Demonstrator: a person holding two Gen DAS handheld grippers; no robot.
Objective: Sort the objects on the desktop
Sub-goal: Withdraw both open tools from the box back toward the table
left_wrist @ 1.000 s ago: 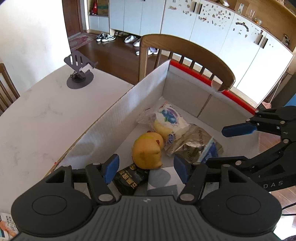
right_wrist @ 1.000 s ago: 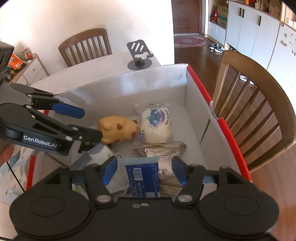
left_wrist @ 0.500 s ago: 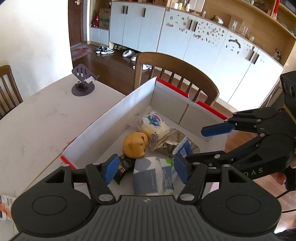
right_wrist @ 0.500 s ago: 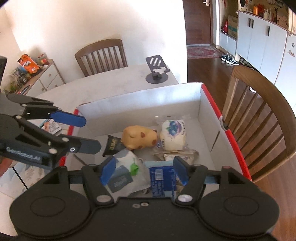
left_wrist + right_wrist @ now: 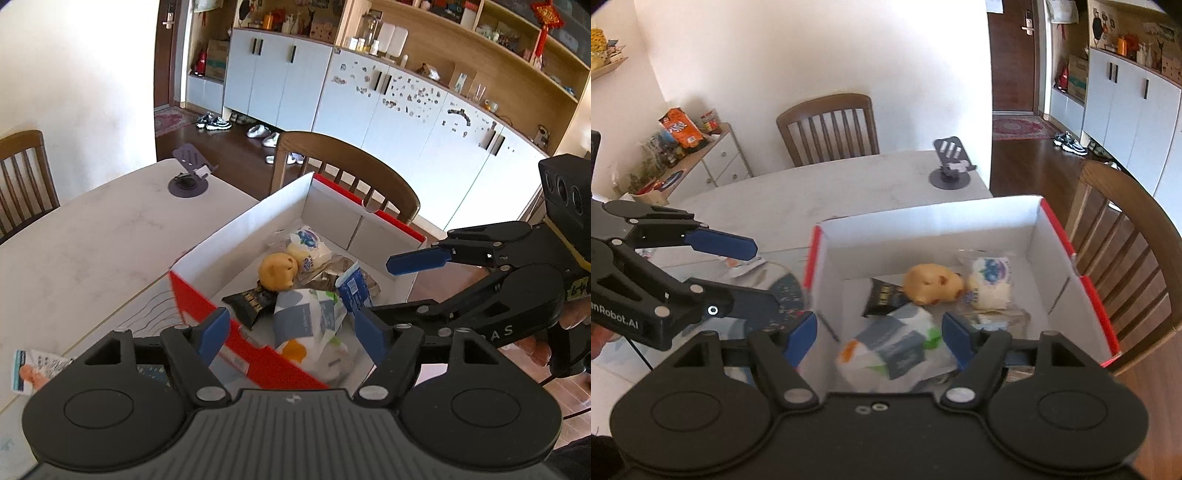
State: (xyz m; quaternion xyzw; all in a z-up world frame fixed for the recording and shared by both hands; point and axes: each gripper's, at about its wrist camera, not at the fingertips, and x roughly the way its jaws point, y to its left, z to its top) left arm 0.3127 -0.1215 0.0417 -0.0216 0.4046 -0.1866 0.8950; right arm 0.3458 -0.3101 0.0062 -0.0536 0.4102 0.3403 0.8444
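A red and white cardboard box (image 5: 207, 306) (image 5: 923, 225) stands on the pale table. Inside lie a yellow plush toy (image 5: 277, 271) (image 5: 932, 284), a blueberry bread pack (image 5: 308, 245) (image 5: 991, 282), a black snack packet (image 5: 253, 301) (image 5: 884, 297), a white and grey pouch (image 5: 310, 325) (image 5: 890, 349) and a blue carton (image 5: 352, 291). My left gripper (image 5: 291, 334) (image 5: 753, 277) hangs above the box's near left corner, its jaws opening, nothing between them. Above the box's right side is my right gripper (image 5: 879, 334) (image 5: 391, 284), also opening and holding nothing.
A grey phone stand (image 5: 190, 171) (image 5: 951, 162) sits at the table's far end. Wooden chairs (image 5: 351, 173) (image 5: 827, 125) ring the table. Printed papers (image 5: 33, 369) lie left of the box. A sideboard with snack bags (image 5: 679, 127) stands by the wall.
Both grippers have risen and drawn back from the box, so its near red wall and more of the table now show. Both pairs of jaws stand wider.
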